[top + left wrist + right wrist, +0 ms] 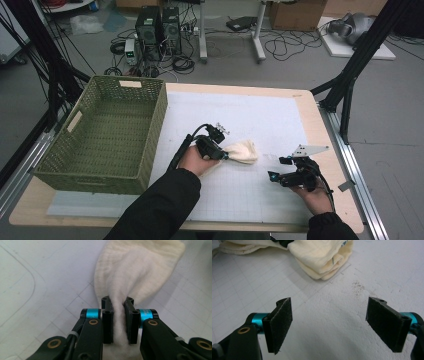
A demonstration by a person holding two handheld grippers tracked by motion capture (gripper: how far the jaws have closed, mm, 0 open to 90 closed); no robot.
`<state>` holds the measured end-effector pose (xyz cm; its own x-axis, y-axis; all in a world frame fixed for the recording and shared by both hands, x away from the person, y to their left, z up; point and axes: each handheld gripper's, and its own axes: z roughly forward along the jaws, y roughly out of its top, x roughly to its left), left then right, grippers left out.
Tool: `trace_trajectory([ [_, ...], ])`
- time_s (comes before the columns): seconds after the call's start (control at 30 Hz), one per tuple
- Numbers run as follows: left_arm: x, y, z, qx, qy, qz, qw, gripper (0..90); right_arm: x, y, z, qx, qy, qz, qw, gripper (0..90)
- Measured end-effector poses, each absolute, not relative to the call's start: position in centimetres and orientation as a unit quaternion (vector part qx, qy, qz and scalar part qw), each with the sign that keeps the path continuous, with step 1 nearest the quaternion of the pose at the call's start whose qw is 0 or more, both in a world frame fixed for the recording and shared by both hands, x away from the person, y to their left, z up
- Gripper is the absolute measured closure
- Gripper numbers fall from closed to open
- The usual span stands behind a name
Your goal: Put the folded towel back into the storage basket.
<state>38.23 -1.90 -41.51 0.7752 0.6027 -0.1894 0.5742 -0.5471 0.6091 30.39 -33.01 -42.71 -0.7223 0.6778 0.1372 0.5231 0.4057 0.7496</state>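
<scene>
Left gripper point(119, 315) pinches cloth point(136, 270) bunched between its jaws. Right gripper point(329, 322) jaws spread, nothing between. Risk: thin bite, cloth slips out when lifted toward basket point(75, 167).

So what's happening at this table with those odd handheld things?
A person is working with a clamp-like tool in each hand. The left tool is pinched shut on a cream cloth, bunching it where it lies on the white mat. The right tool is held with its jaws wide apart and nothing between them, a little way from the cloth. A green woven basket sits at the left.
</scene>
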Motion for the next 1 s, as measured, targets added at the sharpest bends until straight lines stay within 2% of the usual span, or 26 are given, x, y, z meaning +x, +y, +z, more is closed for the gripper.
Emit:
trace_trajectory([
  [0.53,39.2,2.1,-38.4,0.820,0.415,0.030,0.392,79.6,30.5,-33.0,-42.6,0.358,0.832,0.412,0.103,20.0],
  [1.0,39.4,6.3,-36.1,0.742,0.491,-0.006,0.456,79.6,30.6,-32.8,-42.4,0.355,0.832,0.414,0.107,20.0],
])
